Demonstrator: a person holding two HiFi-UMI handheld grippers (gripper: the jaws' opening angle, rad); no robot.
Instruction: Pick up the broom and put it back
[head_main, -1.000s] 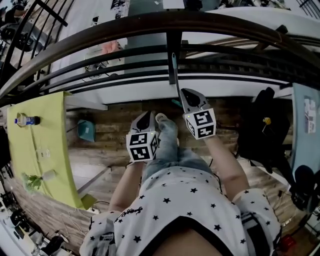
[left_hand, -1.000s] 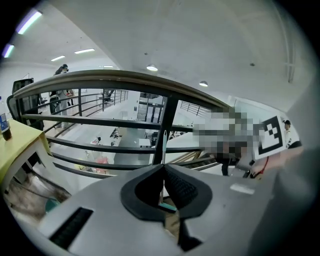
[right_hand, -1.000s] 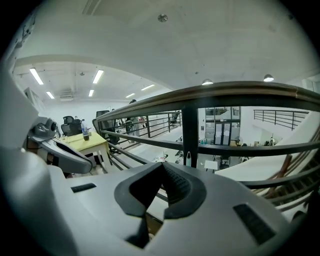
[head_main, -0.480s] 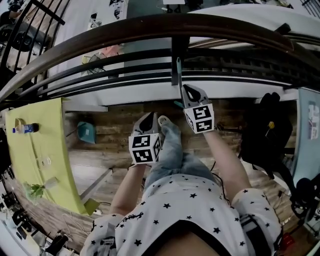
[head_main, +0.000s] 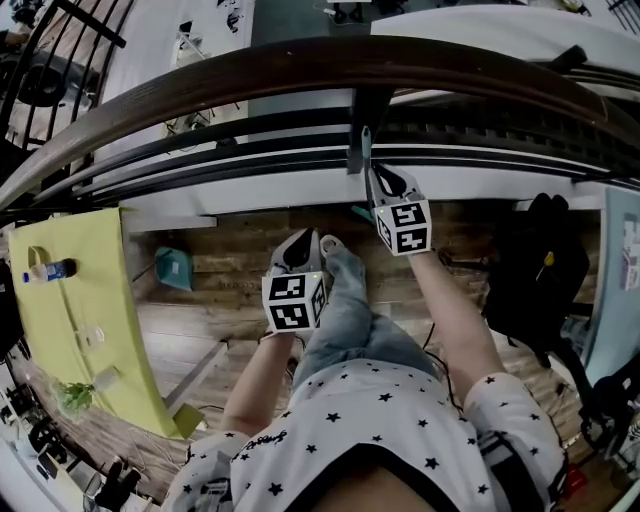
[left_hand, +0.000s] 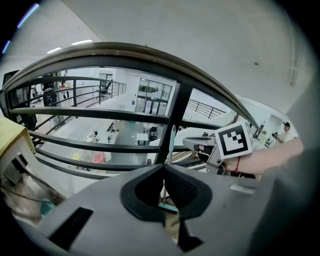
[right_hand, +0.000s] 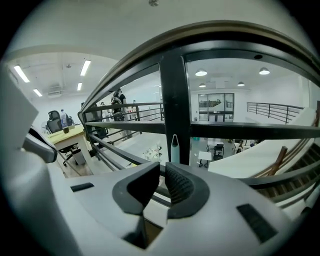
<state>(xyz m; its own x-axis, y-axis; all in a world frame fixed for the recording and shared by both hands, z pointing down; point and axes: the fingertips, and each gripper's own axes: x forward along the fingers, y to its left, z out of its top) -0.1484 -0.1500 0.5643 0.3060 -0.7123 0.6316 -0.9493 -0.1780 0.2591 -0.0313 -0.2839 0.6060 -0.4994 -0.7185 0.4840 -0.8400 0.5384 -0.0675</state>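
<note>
Head view: right gripper (head_main: 375, 175) jaws, just opening, hold nothing, broom handle (head_main: 366, 145) just beyond; left gripper (head_main: 303, 238) jaws together, empty.

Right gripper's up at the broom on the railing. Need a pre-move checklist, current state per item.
1. Lean: thin grey broom handle with pale teal cap rests against the black railing post: ok.
2. Release: right gripper jaws have just been opening, thin gap, nothing between them: ok.
3. Spare hand: left gripper empty, jaws together, away from the handle: ok.
4. Footing: teal broom head seated on the wooden floor: cannot tell, mostly hidden.
5. Handle stays put once the right gripper backs off: cannot tell.
</note>
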